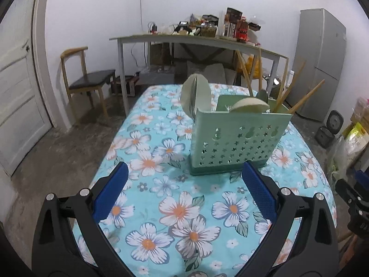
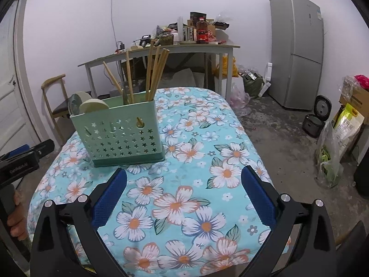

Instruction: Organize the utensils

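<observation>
Left wrist view: the left gripper (image 1: 184, 180) hung spread and empty, the utensil holder (image 1: 237, 140) at one o'clock. Right wrist view: the right gripper (image 2: 183, 180) gaped empty, holder at eleven o'clock; brushing the leaning chopsticks (image 2: 154, 71) might tip it.

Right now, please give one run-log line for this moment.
left hand-held gripper: open, empty | right hand-held gripper: open, empty | chopsticks: in green holder

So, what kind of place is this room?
Probably a plain home kitchen or dining room. A fridge stands by the wall, a rice cooker sits on the bare floor, and a utensil holder with chopsticks stands on a table under a floral cloth.
</observation>
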`<state>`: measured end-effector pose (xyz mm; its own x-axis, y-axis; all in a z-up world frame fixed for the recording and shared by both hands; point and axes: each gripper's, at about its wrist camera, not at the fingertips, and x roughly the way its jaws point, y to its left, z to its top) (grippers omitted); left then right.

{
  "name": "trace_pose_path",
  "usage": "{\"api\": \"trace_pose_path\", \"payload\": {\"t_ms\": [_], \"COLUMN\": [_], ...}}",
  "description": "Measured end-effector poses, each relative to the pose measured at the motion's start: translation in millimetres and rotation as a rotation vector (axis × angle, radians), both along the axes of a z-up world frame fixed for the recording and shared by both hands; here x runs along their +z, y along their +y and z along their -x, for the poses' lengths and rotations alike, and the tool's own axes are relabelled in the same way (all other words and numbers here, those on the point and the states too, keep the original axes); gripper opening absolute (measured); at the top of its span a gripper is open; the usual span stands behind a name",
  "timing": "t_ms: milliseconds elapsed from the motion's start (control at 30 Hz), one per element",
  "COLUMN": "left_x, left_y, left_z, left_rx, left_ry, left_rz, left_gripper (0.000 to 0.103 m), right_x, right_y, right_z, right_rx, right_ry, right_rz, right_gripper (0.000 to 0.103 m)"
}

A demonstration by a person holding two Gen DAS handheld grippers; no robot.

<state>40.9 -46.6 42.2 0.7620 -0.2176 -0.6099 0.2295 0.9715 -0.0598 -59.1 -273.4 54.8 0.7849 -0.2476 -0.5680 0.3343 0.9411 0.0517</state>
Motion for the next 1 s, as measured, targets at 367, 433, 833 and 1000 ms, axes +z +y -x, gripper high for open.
{"api": "trace_pose_path", "payload": {"t_ms": [367,433,833,1000], "left_x": [-10.2,-9.7,-4.8,-7.6], "left_y": [-13.9,-15.6,-16.8,-19.6], "left_z": [-3.0,-3.3,-9.7,-10.1], "left_rx": [-0.01,-0.009,0.015,0.023], "left_ry": [0.072,0.072,0.091,0.116], "left_rz": [-0.079,-0.095,-0.083,-0.087], "left_gripper": [0.095,0.095,0.095,0.095], "right_x": [-5.8,-7.6,-8.2,-9.1], "right_y": [-3.5,-6.0,-8.3,-10.5], "right_z": [-3.3,-5.3,-9.3,-9.2], "right_rx": [0.018,0.015,0.02,0.02], "right_ry": [0.032,0.049,0.075,0.079], "right_rz": [-0.025,-0.045,-0.05,-0.045], "right_gripper": [0.097,0.097,0.097,0.097]}}
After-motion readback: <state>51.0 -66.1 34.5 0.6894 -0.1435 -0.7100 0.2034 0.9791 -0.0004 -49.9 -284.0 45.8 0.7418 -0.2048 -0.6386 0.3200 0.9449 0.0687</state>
